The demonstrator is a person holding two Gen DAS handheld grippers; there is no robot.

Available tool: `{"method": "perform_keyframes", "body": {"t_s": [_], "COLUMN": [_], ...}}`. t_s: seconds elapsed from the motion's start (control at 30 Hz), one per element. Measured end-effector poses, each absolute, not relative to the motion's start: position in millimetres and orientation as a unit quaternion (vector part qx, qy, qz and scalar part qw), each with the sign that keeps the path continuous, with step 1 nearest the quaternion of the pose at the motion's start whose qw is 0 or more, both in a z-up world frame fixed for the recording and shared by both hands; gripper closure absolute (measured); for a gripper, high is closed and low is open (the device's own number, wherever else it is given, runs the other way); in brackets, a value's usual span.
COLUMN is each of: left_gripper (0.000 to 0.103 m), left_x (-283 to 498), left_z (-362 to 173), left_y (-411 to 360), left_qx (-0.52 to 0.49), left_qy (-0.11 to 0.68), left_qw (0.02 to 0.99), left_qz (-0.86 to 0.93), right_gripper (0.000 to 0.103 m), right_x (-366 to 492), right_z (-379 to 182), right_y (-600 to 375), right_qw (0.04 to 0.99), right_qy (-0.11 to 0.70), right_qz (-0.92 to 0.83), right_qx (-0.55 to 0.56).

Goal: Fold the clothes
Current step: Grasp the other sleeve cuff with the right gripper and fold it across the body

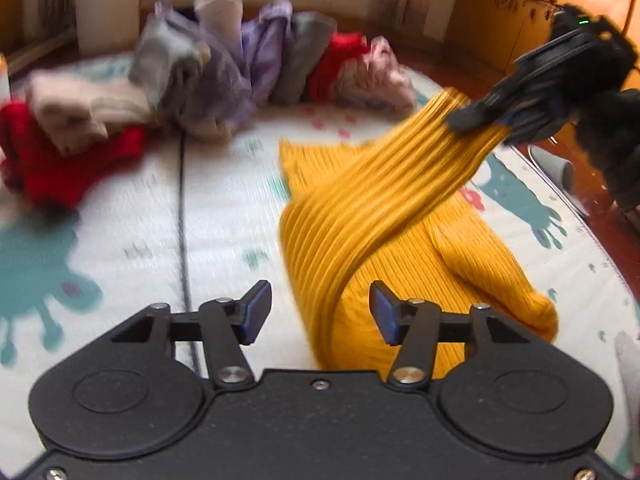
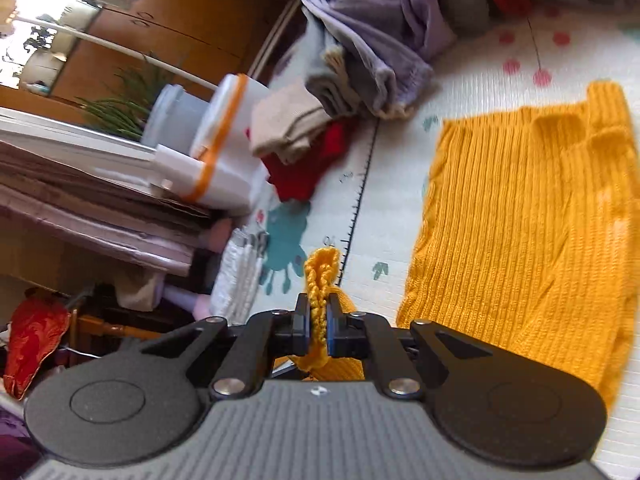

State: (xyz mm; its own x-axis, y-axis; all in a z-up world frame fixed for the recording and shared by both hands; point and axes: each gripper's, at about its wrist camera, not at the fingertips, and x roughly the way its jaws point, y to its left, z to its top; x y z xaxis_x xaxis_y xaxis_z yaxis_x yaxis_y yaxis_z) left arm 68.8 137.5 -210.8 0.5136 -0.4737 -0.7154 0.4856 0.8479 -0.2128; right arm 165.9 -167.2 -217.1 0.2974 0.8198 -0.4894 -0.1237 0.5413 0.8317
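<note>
Mustard ribbed sweater (image 1: 400, 248) on play mat (image 1: 224, 200) | right hand-held gripper (image 2: 317, 326) clenched on its sleeve, upper right | left hand-held gripper (image 1: 320, 314) released, sweater between pads.

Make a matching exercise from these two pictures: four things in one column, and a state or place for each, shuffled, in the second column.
Things
1. left tongs
2. right tongs
3. yellow sweater
4. red garment

States or places
A. under a beige folded piece
B. shut on a yellow sleeve
C. open, holding nothing
D. body flat on the mat, one sleeve lifted

Pairs: 1-C, 2-B, 3-D, 4-A
</note>
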Motion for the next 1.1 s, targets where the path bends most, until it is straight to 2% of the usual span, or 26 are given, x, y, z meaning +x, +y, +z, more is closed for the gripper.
{"method": "perform_keyframes", "body": {"t_s": [0.33,0.43,0.47,0.7,1.1], "left_gripper": [0.047,0.059,0.067,0.067,0.068], "left_x": [54,39,35,11,2], "left_z": [-231,-227,-226,-220,-225], "left_y": [86,71,68,51,35], "left_qx": [0.043,0.087,0.101,0.179,0.189], "left_qy": [0.479,0.454,0.444,0.376,0.368], "left_qw": [0.815,0.823,0.827,0.833,0.811], "left_qz": [-0.323,-0.331,-0.330,-0.365,-0.413], "right_gripper": [0.093,0.093,0.093,0.093,0.093], "right_x": [143,137,134,109,119], "right_z": [-191,-185,-183,-188,-203], "right_y": [-232,-251,-256,-292,-321], "right_qw": [0.745,0.750,0.751,0.757,0.790], "right_qy": [0.465,0.455,0.453,0.459,0.464], "right_qz": [0.312,0.309,0.309,0.285,0.253], "right_qx": [0.362,0.367,0.368,0.367,0.311]}}
